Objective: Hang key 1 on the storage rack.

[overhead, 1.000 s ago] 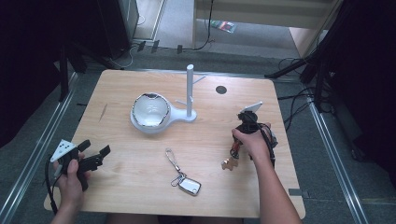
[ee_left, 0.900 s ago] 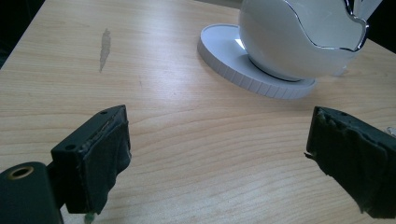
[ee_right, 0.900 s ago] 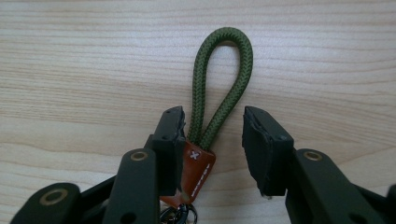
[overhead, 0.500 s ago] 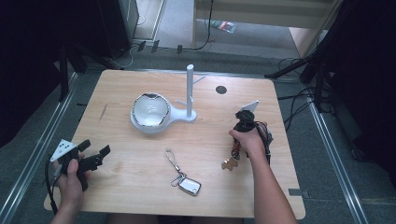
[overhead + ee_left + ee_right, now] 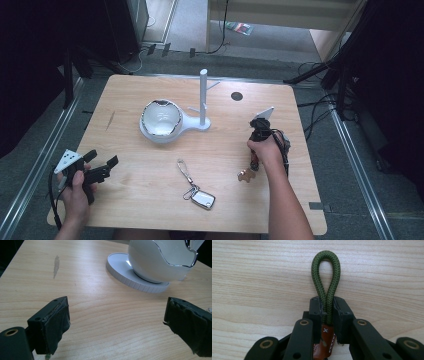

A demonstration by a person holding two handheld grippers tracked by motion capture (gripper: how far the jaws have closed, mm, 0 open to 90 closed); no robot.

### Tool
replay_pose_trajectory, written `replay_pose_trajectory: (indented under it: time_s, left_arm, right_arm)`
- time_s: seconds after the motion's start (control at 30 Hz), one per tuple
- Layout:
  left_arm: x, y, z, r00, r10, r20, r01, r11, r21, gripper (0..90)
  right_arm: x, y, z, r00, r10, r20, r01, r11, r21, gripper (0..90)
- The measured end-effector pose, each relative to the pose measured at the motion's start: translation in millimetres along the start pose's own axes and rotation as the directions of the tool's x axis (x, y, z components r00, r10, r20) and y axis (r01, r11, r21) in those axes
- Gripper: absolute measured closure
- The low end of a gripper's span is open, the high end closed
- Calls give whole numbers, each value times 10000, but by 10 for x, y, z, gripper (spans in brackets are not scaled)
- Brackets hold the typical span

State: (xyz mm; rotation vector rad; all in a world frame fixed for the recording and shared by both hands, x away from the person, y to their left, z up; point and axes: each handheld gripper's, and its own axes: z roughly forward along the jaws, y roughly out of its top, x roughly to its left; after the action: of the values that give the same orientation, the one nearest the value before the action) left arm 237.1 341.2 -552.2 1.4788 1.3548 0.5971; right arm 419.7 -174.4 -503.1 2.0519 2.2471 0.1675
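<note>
My right gripper [image 5: 255,161] is held upright at the table's right side, jaws pointing down, shut on a dark green cord loop [image 5: 325,272]. A brown leather tab [image 5: 324,342] sits between the jaws behind the cord. In the high view a small brown charm [image 5: 246,175] lies by the gripper's tip on the table. My left gripper [image 5: 104,157] rests low at the front left corner, open, with nothing between its black pads [image 5: 56,322]. It faces a white bowl [image 5: 160,260] on a round base.
The white bowl [image 5: 161,119] joins a white post with pegs [image 5: 203,95] at the middle back. A silver key fob on a strap [image 5: 203,198] lies at the front centre. A dark round hole [image 5: 237,96] marks the wooden table [image 5: 125,210].
The right hand has shifted slightly toward the person and tilted its gripper more upright, still holding the cord. The left gripper has stayed put.
</note>
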Motion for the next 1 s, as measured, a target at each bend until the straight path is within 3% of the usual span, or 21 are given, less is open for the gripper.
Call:
replay_pose_trajectory:
  time_s: [0.17,0.2,0.33,0.4,0.47,0.5,0.53,0.6,0.73,0.77,0.8,1.0]
  left_arm:
    - [3,1,0,10000,-10,20,10,10000,-2,69]
    - [2,0,0,10000,-27,25,27,10000,-18,69]
    - [4,0,-1,10000,-19,36,19,10000,-6,69]
    - [3,1,2,10000,-20,24,20,10000,-4,69]
    - [0,1,0,10000,-3,14,3,10000,2,69]
    - [0,0,0,10000,-2,13,2,10000,-5,69]
    - [-1,0,1,10000,1,8,-1,10000,-3,69]
    - [-1,0,-1,10000,26,8,-26,10000,2,69]
    - [-3,0,-2,10000,48,-3,-48,10000,-13,69]
    - [-2,0,-2,10000,47,1,-47,10000,-11,69]
    - [-3,0,-3,10000,42,0,-42,10000,-16,69]
    - [-1,0,-4,10000,42,24,-42,10000,-13,69]
  right_arm:
    - [5,-23,-2,9998,-188,58,189,9996,-195,803]
    - [-41,-53,-4,9996,-81,-258,69,9990,-448,803]
    - [-96,-111,-4,9973,62,-730,-128,9959,-894,804]
    - [-127,-176,-46,9930,-95,-1175,-103,9860,-1667,805]
    - [-132,-190,-64,9913,-136,-1310,-112,9823,-1869,805]
    - [-134,-213,-106,9895,-112,-1444,-204,9763,-2156,805]
    - [-133,-239,-178,9856,-315,-1662,-146,9630,-2692,805]
    - [-129,-248,-208,9855,-288,-1674,-204,9582,-2852,806]
    - [-127,-280,-379,9781,-489,-2023,-320,9251,-3784,806]
    - [-129,-286,-444,9718,-553,-2293,-441,9124,-4069,806]
    - [-129,-286,-444,9718,-553,-2293,-441,9124,-4069,806]
    - [-99,-300,-654,9589,-840,-2712,-675,8604,-5052,806]
